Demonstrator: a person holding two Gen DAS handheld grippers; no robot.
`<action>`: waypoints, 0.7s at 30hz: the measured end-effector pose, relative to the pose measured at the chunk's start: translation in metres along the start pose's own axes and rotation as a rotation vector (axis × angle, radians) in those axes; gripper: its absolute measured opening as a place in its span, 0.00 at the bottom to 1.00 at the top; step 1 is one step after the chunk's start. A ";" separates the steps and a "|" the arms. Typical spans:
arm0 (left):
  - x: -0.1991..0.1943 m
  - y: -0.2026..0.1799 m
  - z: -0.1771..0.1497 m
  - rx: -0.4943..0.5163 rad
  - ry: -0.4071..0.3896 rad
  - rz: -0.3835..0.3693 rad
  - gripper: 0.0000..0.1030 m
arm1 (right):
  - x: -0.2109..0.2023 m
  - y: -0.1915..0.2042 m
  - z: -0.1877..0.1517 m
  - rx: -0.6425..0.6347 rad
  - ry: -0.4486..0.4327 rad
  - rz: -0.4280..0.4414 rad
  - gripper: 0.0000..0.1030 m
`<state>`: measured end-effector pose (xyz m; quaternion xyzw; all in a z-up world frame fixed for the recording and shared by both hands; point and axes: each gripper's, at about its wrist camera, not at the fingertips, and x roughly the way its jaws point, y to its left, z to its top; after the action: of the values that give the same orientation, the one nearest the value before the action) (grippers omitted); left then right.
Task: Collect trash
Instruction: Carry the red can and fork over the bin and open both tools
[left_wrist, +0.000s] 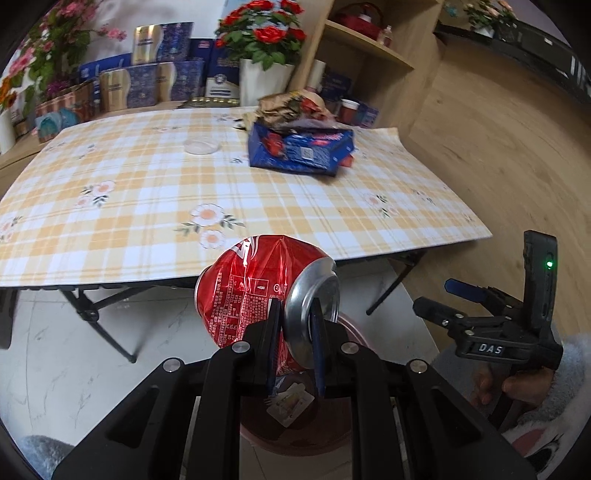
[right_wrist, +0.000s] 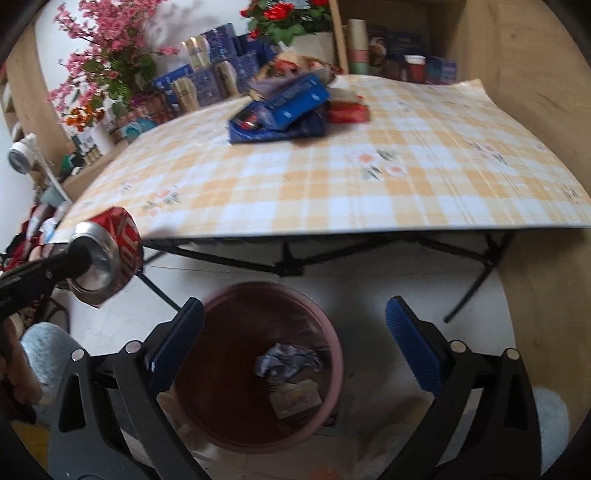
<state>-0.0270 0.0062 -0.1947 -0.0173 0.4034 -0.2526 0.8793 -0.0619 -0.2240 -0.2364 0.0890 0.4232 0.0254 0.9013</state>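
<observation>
L gripper (left_wrist: 295, 332) is clamping the rim of a crushed red can (left_wrist: 258, 291), long axis lying roughly level, just above and desk-side of the pink bin (right_wrist: 332, 332), while R gripper (right_wrist: 295, 347) is hanging released and empty directly over bin, w/ remaining blue wrappers (left_wrist: 299, 147) sitting far across the desk (left_wrist: 147, 206).

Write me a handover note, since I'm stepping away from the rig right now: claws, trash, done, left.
Left claw: shut on the crushed red can, pinching its rim beside the bin.
Right claw: open, empty, above the pink bin.
Done: a crumpled wrapper and a small packet lie in the bin.
Left: drop the can; then clear the blue box, the crumpled paper behind it and the clear lid from the table.
</observation>
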 end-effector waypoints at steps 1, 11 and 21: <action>0.003 -0.002 -0.002 0.013 0.001 -0.001 0.15 | 0.003 -0.002 0.000 0.003 0.009 -0.011 0.94; 0.046 -0.006 -0.041 0.109 0.149 -0.019 0.15 | 0.014 -0.002 0.000 0.006 0.035 -0.039 0.94; 0.057 -0.016 -0.051 0.157 0.194 -0.060 0.15 | 0.016 0.000 -0.001 -0.006 0.049 -0.047 0.94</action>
<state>-0.0386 -0.0249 -0.2655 0.0640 0.4647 -0.3103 0.8269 -0.0521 -0.2216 -0.2490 0.0756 0.4472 0.0076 0.8912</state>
